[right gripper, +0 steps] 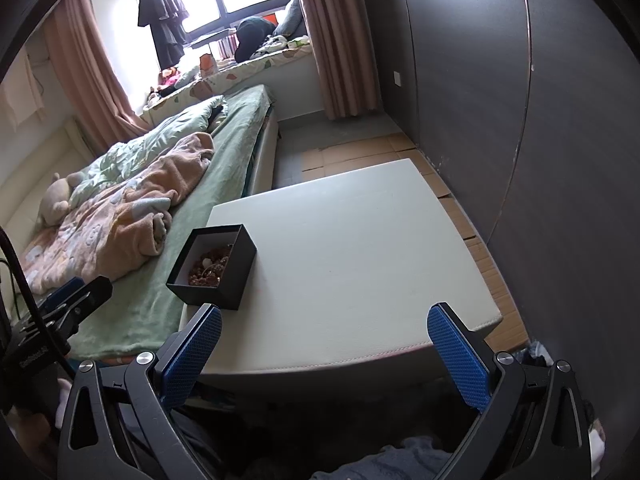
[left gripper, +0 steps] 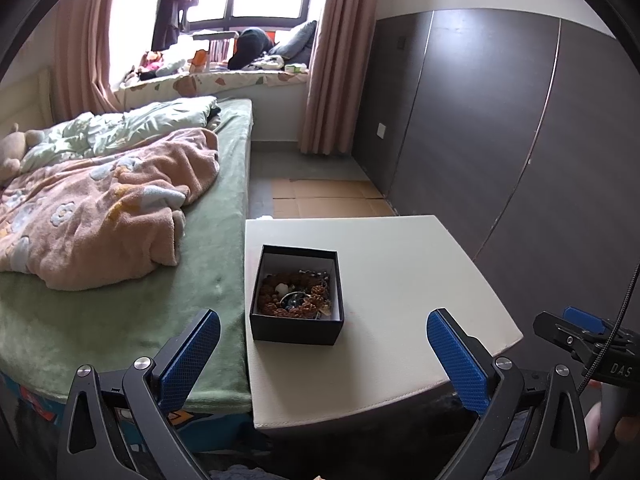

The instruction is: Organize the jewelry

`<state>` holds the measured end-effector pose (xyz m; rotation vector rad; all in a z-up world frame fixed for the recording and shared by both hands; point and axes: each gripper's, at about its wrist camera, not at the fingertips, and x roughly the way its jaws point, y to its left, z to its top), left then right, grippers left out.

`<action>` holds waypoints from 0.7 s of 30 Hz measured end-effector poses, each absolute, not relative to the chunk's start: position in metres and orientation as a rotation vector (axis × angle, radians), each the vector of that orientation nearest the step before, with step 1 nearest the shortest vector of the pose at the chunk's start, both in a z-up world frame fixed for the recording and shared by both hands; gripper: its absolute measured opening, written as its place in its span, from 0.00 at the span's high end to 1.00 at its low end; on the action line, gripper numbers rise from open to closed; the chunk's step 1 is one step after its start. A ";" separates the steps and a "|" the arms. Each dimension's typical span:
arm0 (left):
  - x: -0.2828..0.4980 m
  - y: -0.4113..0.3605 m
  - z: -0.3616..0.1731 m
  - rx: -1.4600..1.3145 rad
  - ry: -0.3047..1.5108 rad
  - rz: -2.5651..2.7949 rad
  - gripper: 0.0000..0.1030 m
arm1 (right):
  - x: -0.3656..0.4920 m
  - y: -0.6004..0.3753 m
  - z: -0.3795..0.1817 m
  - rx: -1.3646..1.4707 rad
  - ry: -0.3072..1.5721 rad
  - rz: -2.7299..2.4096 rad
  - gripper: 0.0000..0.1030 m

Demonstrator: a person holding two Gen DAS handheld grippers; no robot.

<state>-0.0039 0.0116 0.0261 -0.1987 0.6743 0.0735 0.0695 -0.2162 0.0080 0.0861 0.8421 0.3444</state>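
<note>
A black open box (left gripper: 297,326) stands near the left edge of a white low table (left gripper: 400,280). It holds a heap of jewelry (left gripper: 296,294): brown bead strands, a white bead and a metal ring. My left gripper (left gripper: 323,354) is open and empty, held just before the box. The box (right gripper: 240,276) with the jewelry (right gripper: 210,266) also shows in the right wrist view. My right gripper (right gripper: 325,350) is open and empty over the table's (right gripper: 360,248) near edge, to the right of the box.
A bed with a green sheet (left gripper: 120,320) and a pink blanket (left gripper: 100,216) lies against the table's left side. A dark wardrobe wall (left gripper: 500,120) runs on the right. Cardboard sheets (left gripper: 328,196) cover the floor beyond the table.
</note>
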 end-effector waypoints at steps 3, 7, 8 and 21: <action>-0.004 0.012 0.026 -0.204 0.674 0.073 0.00 | 0.070 -0.217 0.008 0.089 0.842 0.344 0.00; -0.004 0.011 0.027 -0.198 0.672 0.075 0.00 | 0.070 -0.218 0.008 0.086 0.842 0.344 0.00; -0.004 0.010 0.027 -0.195 0.671 0.076 0.00 | 0.070 -0.218 0.008 0.085 0.841 0.344 0.00; -0.006 0.007 0.030 -0.167 0.644 0.073 0.00 | 0.070 -0.219 0.007 0.086 0.843 0.342 0.00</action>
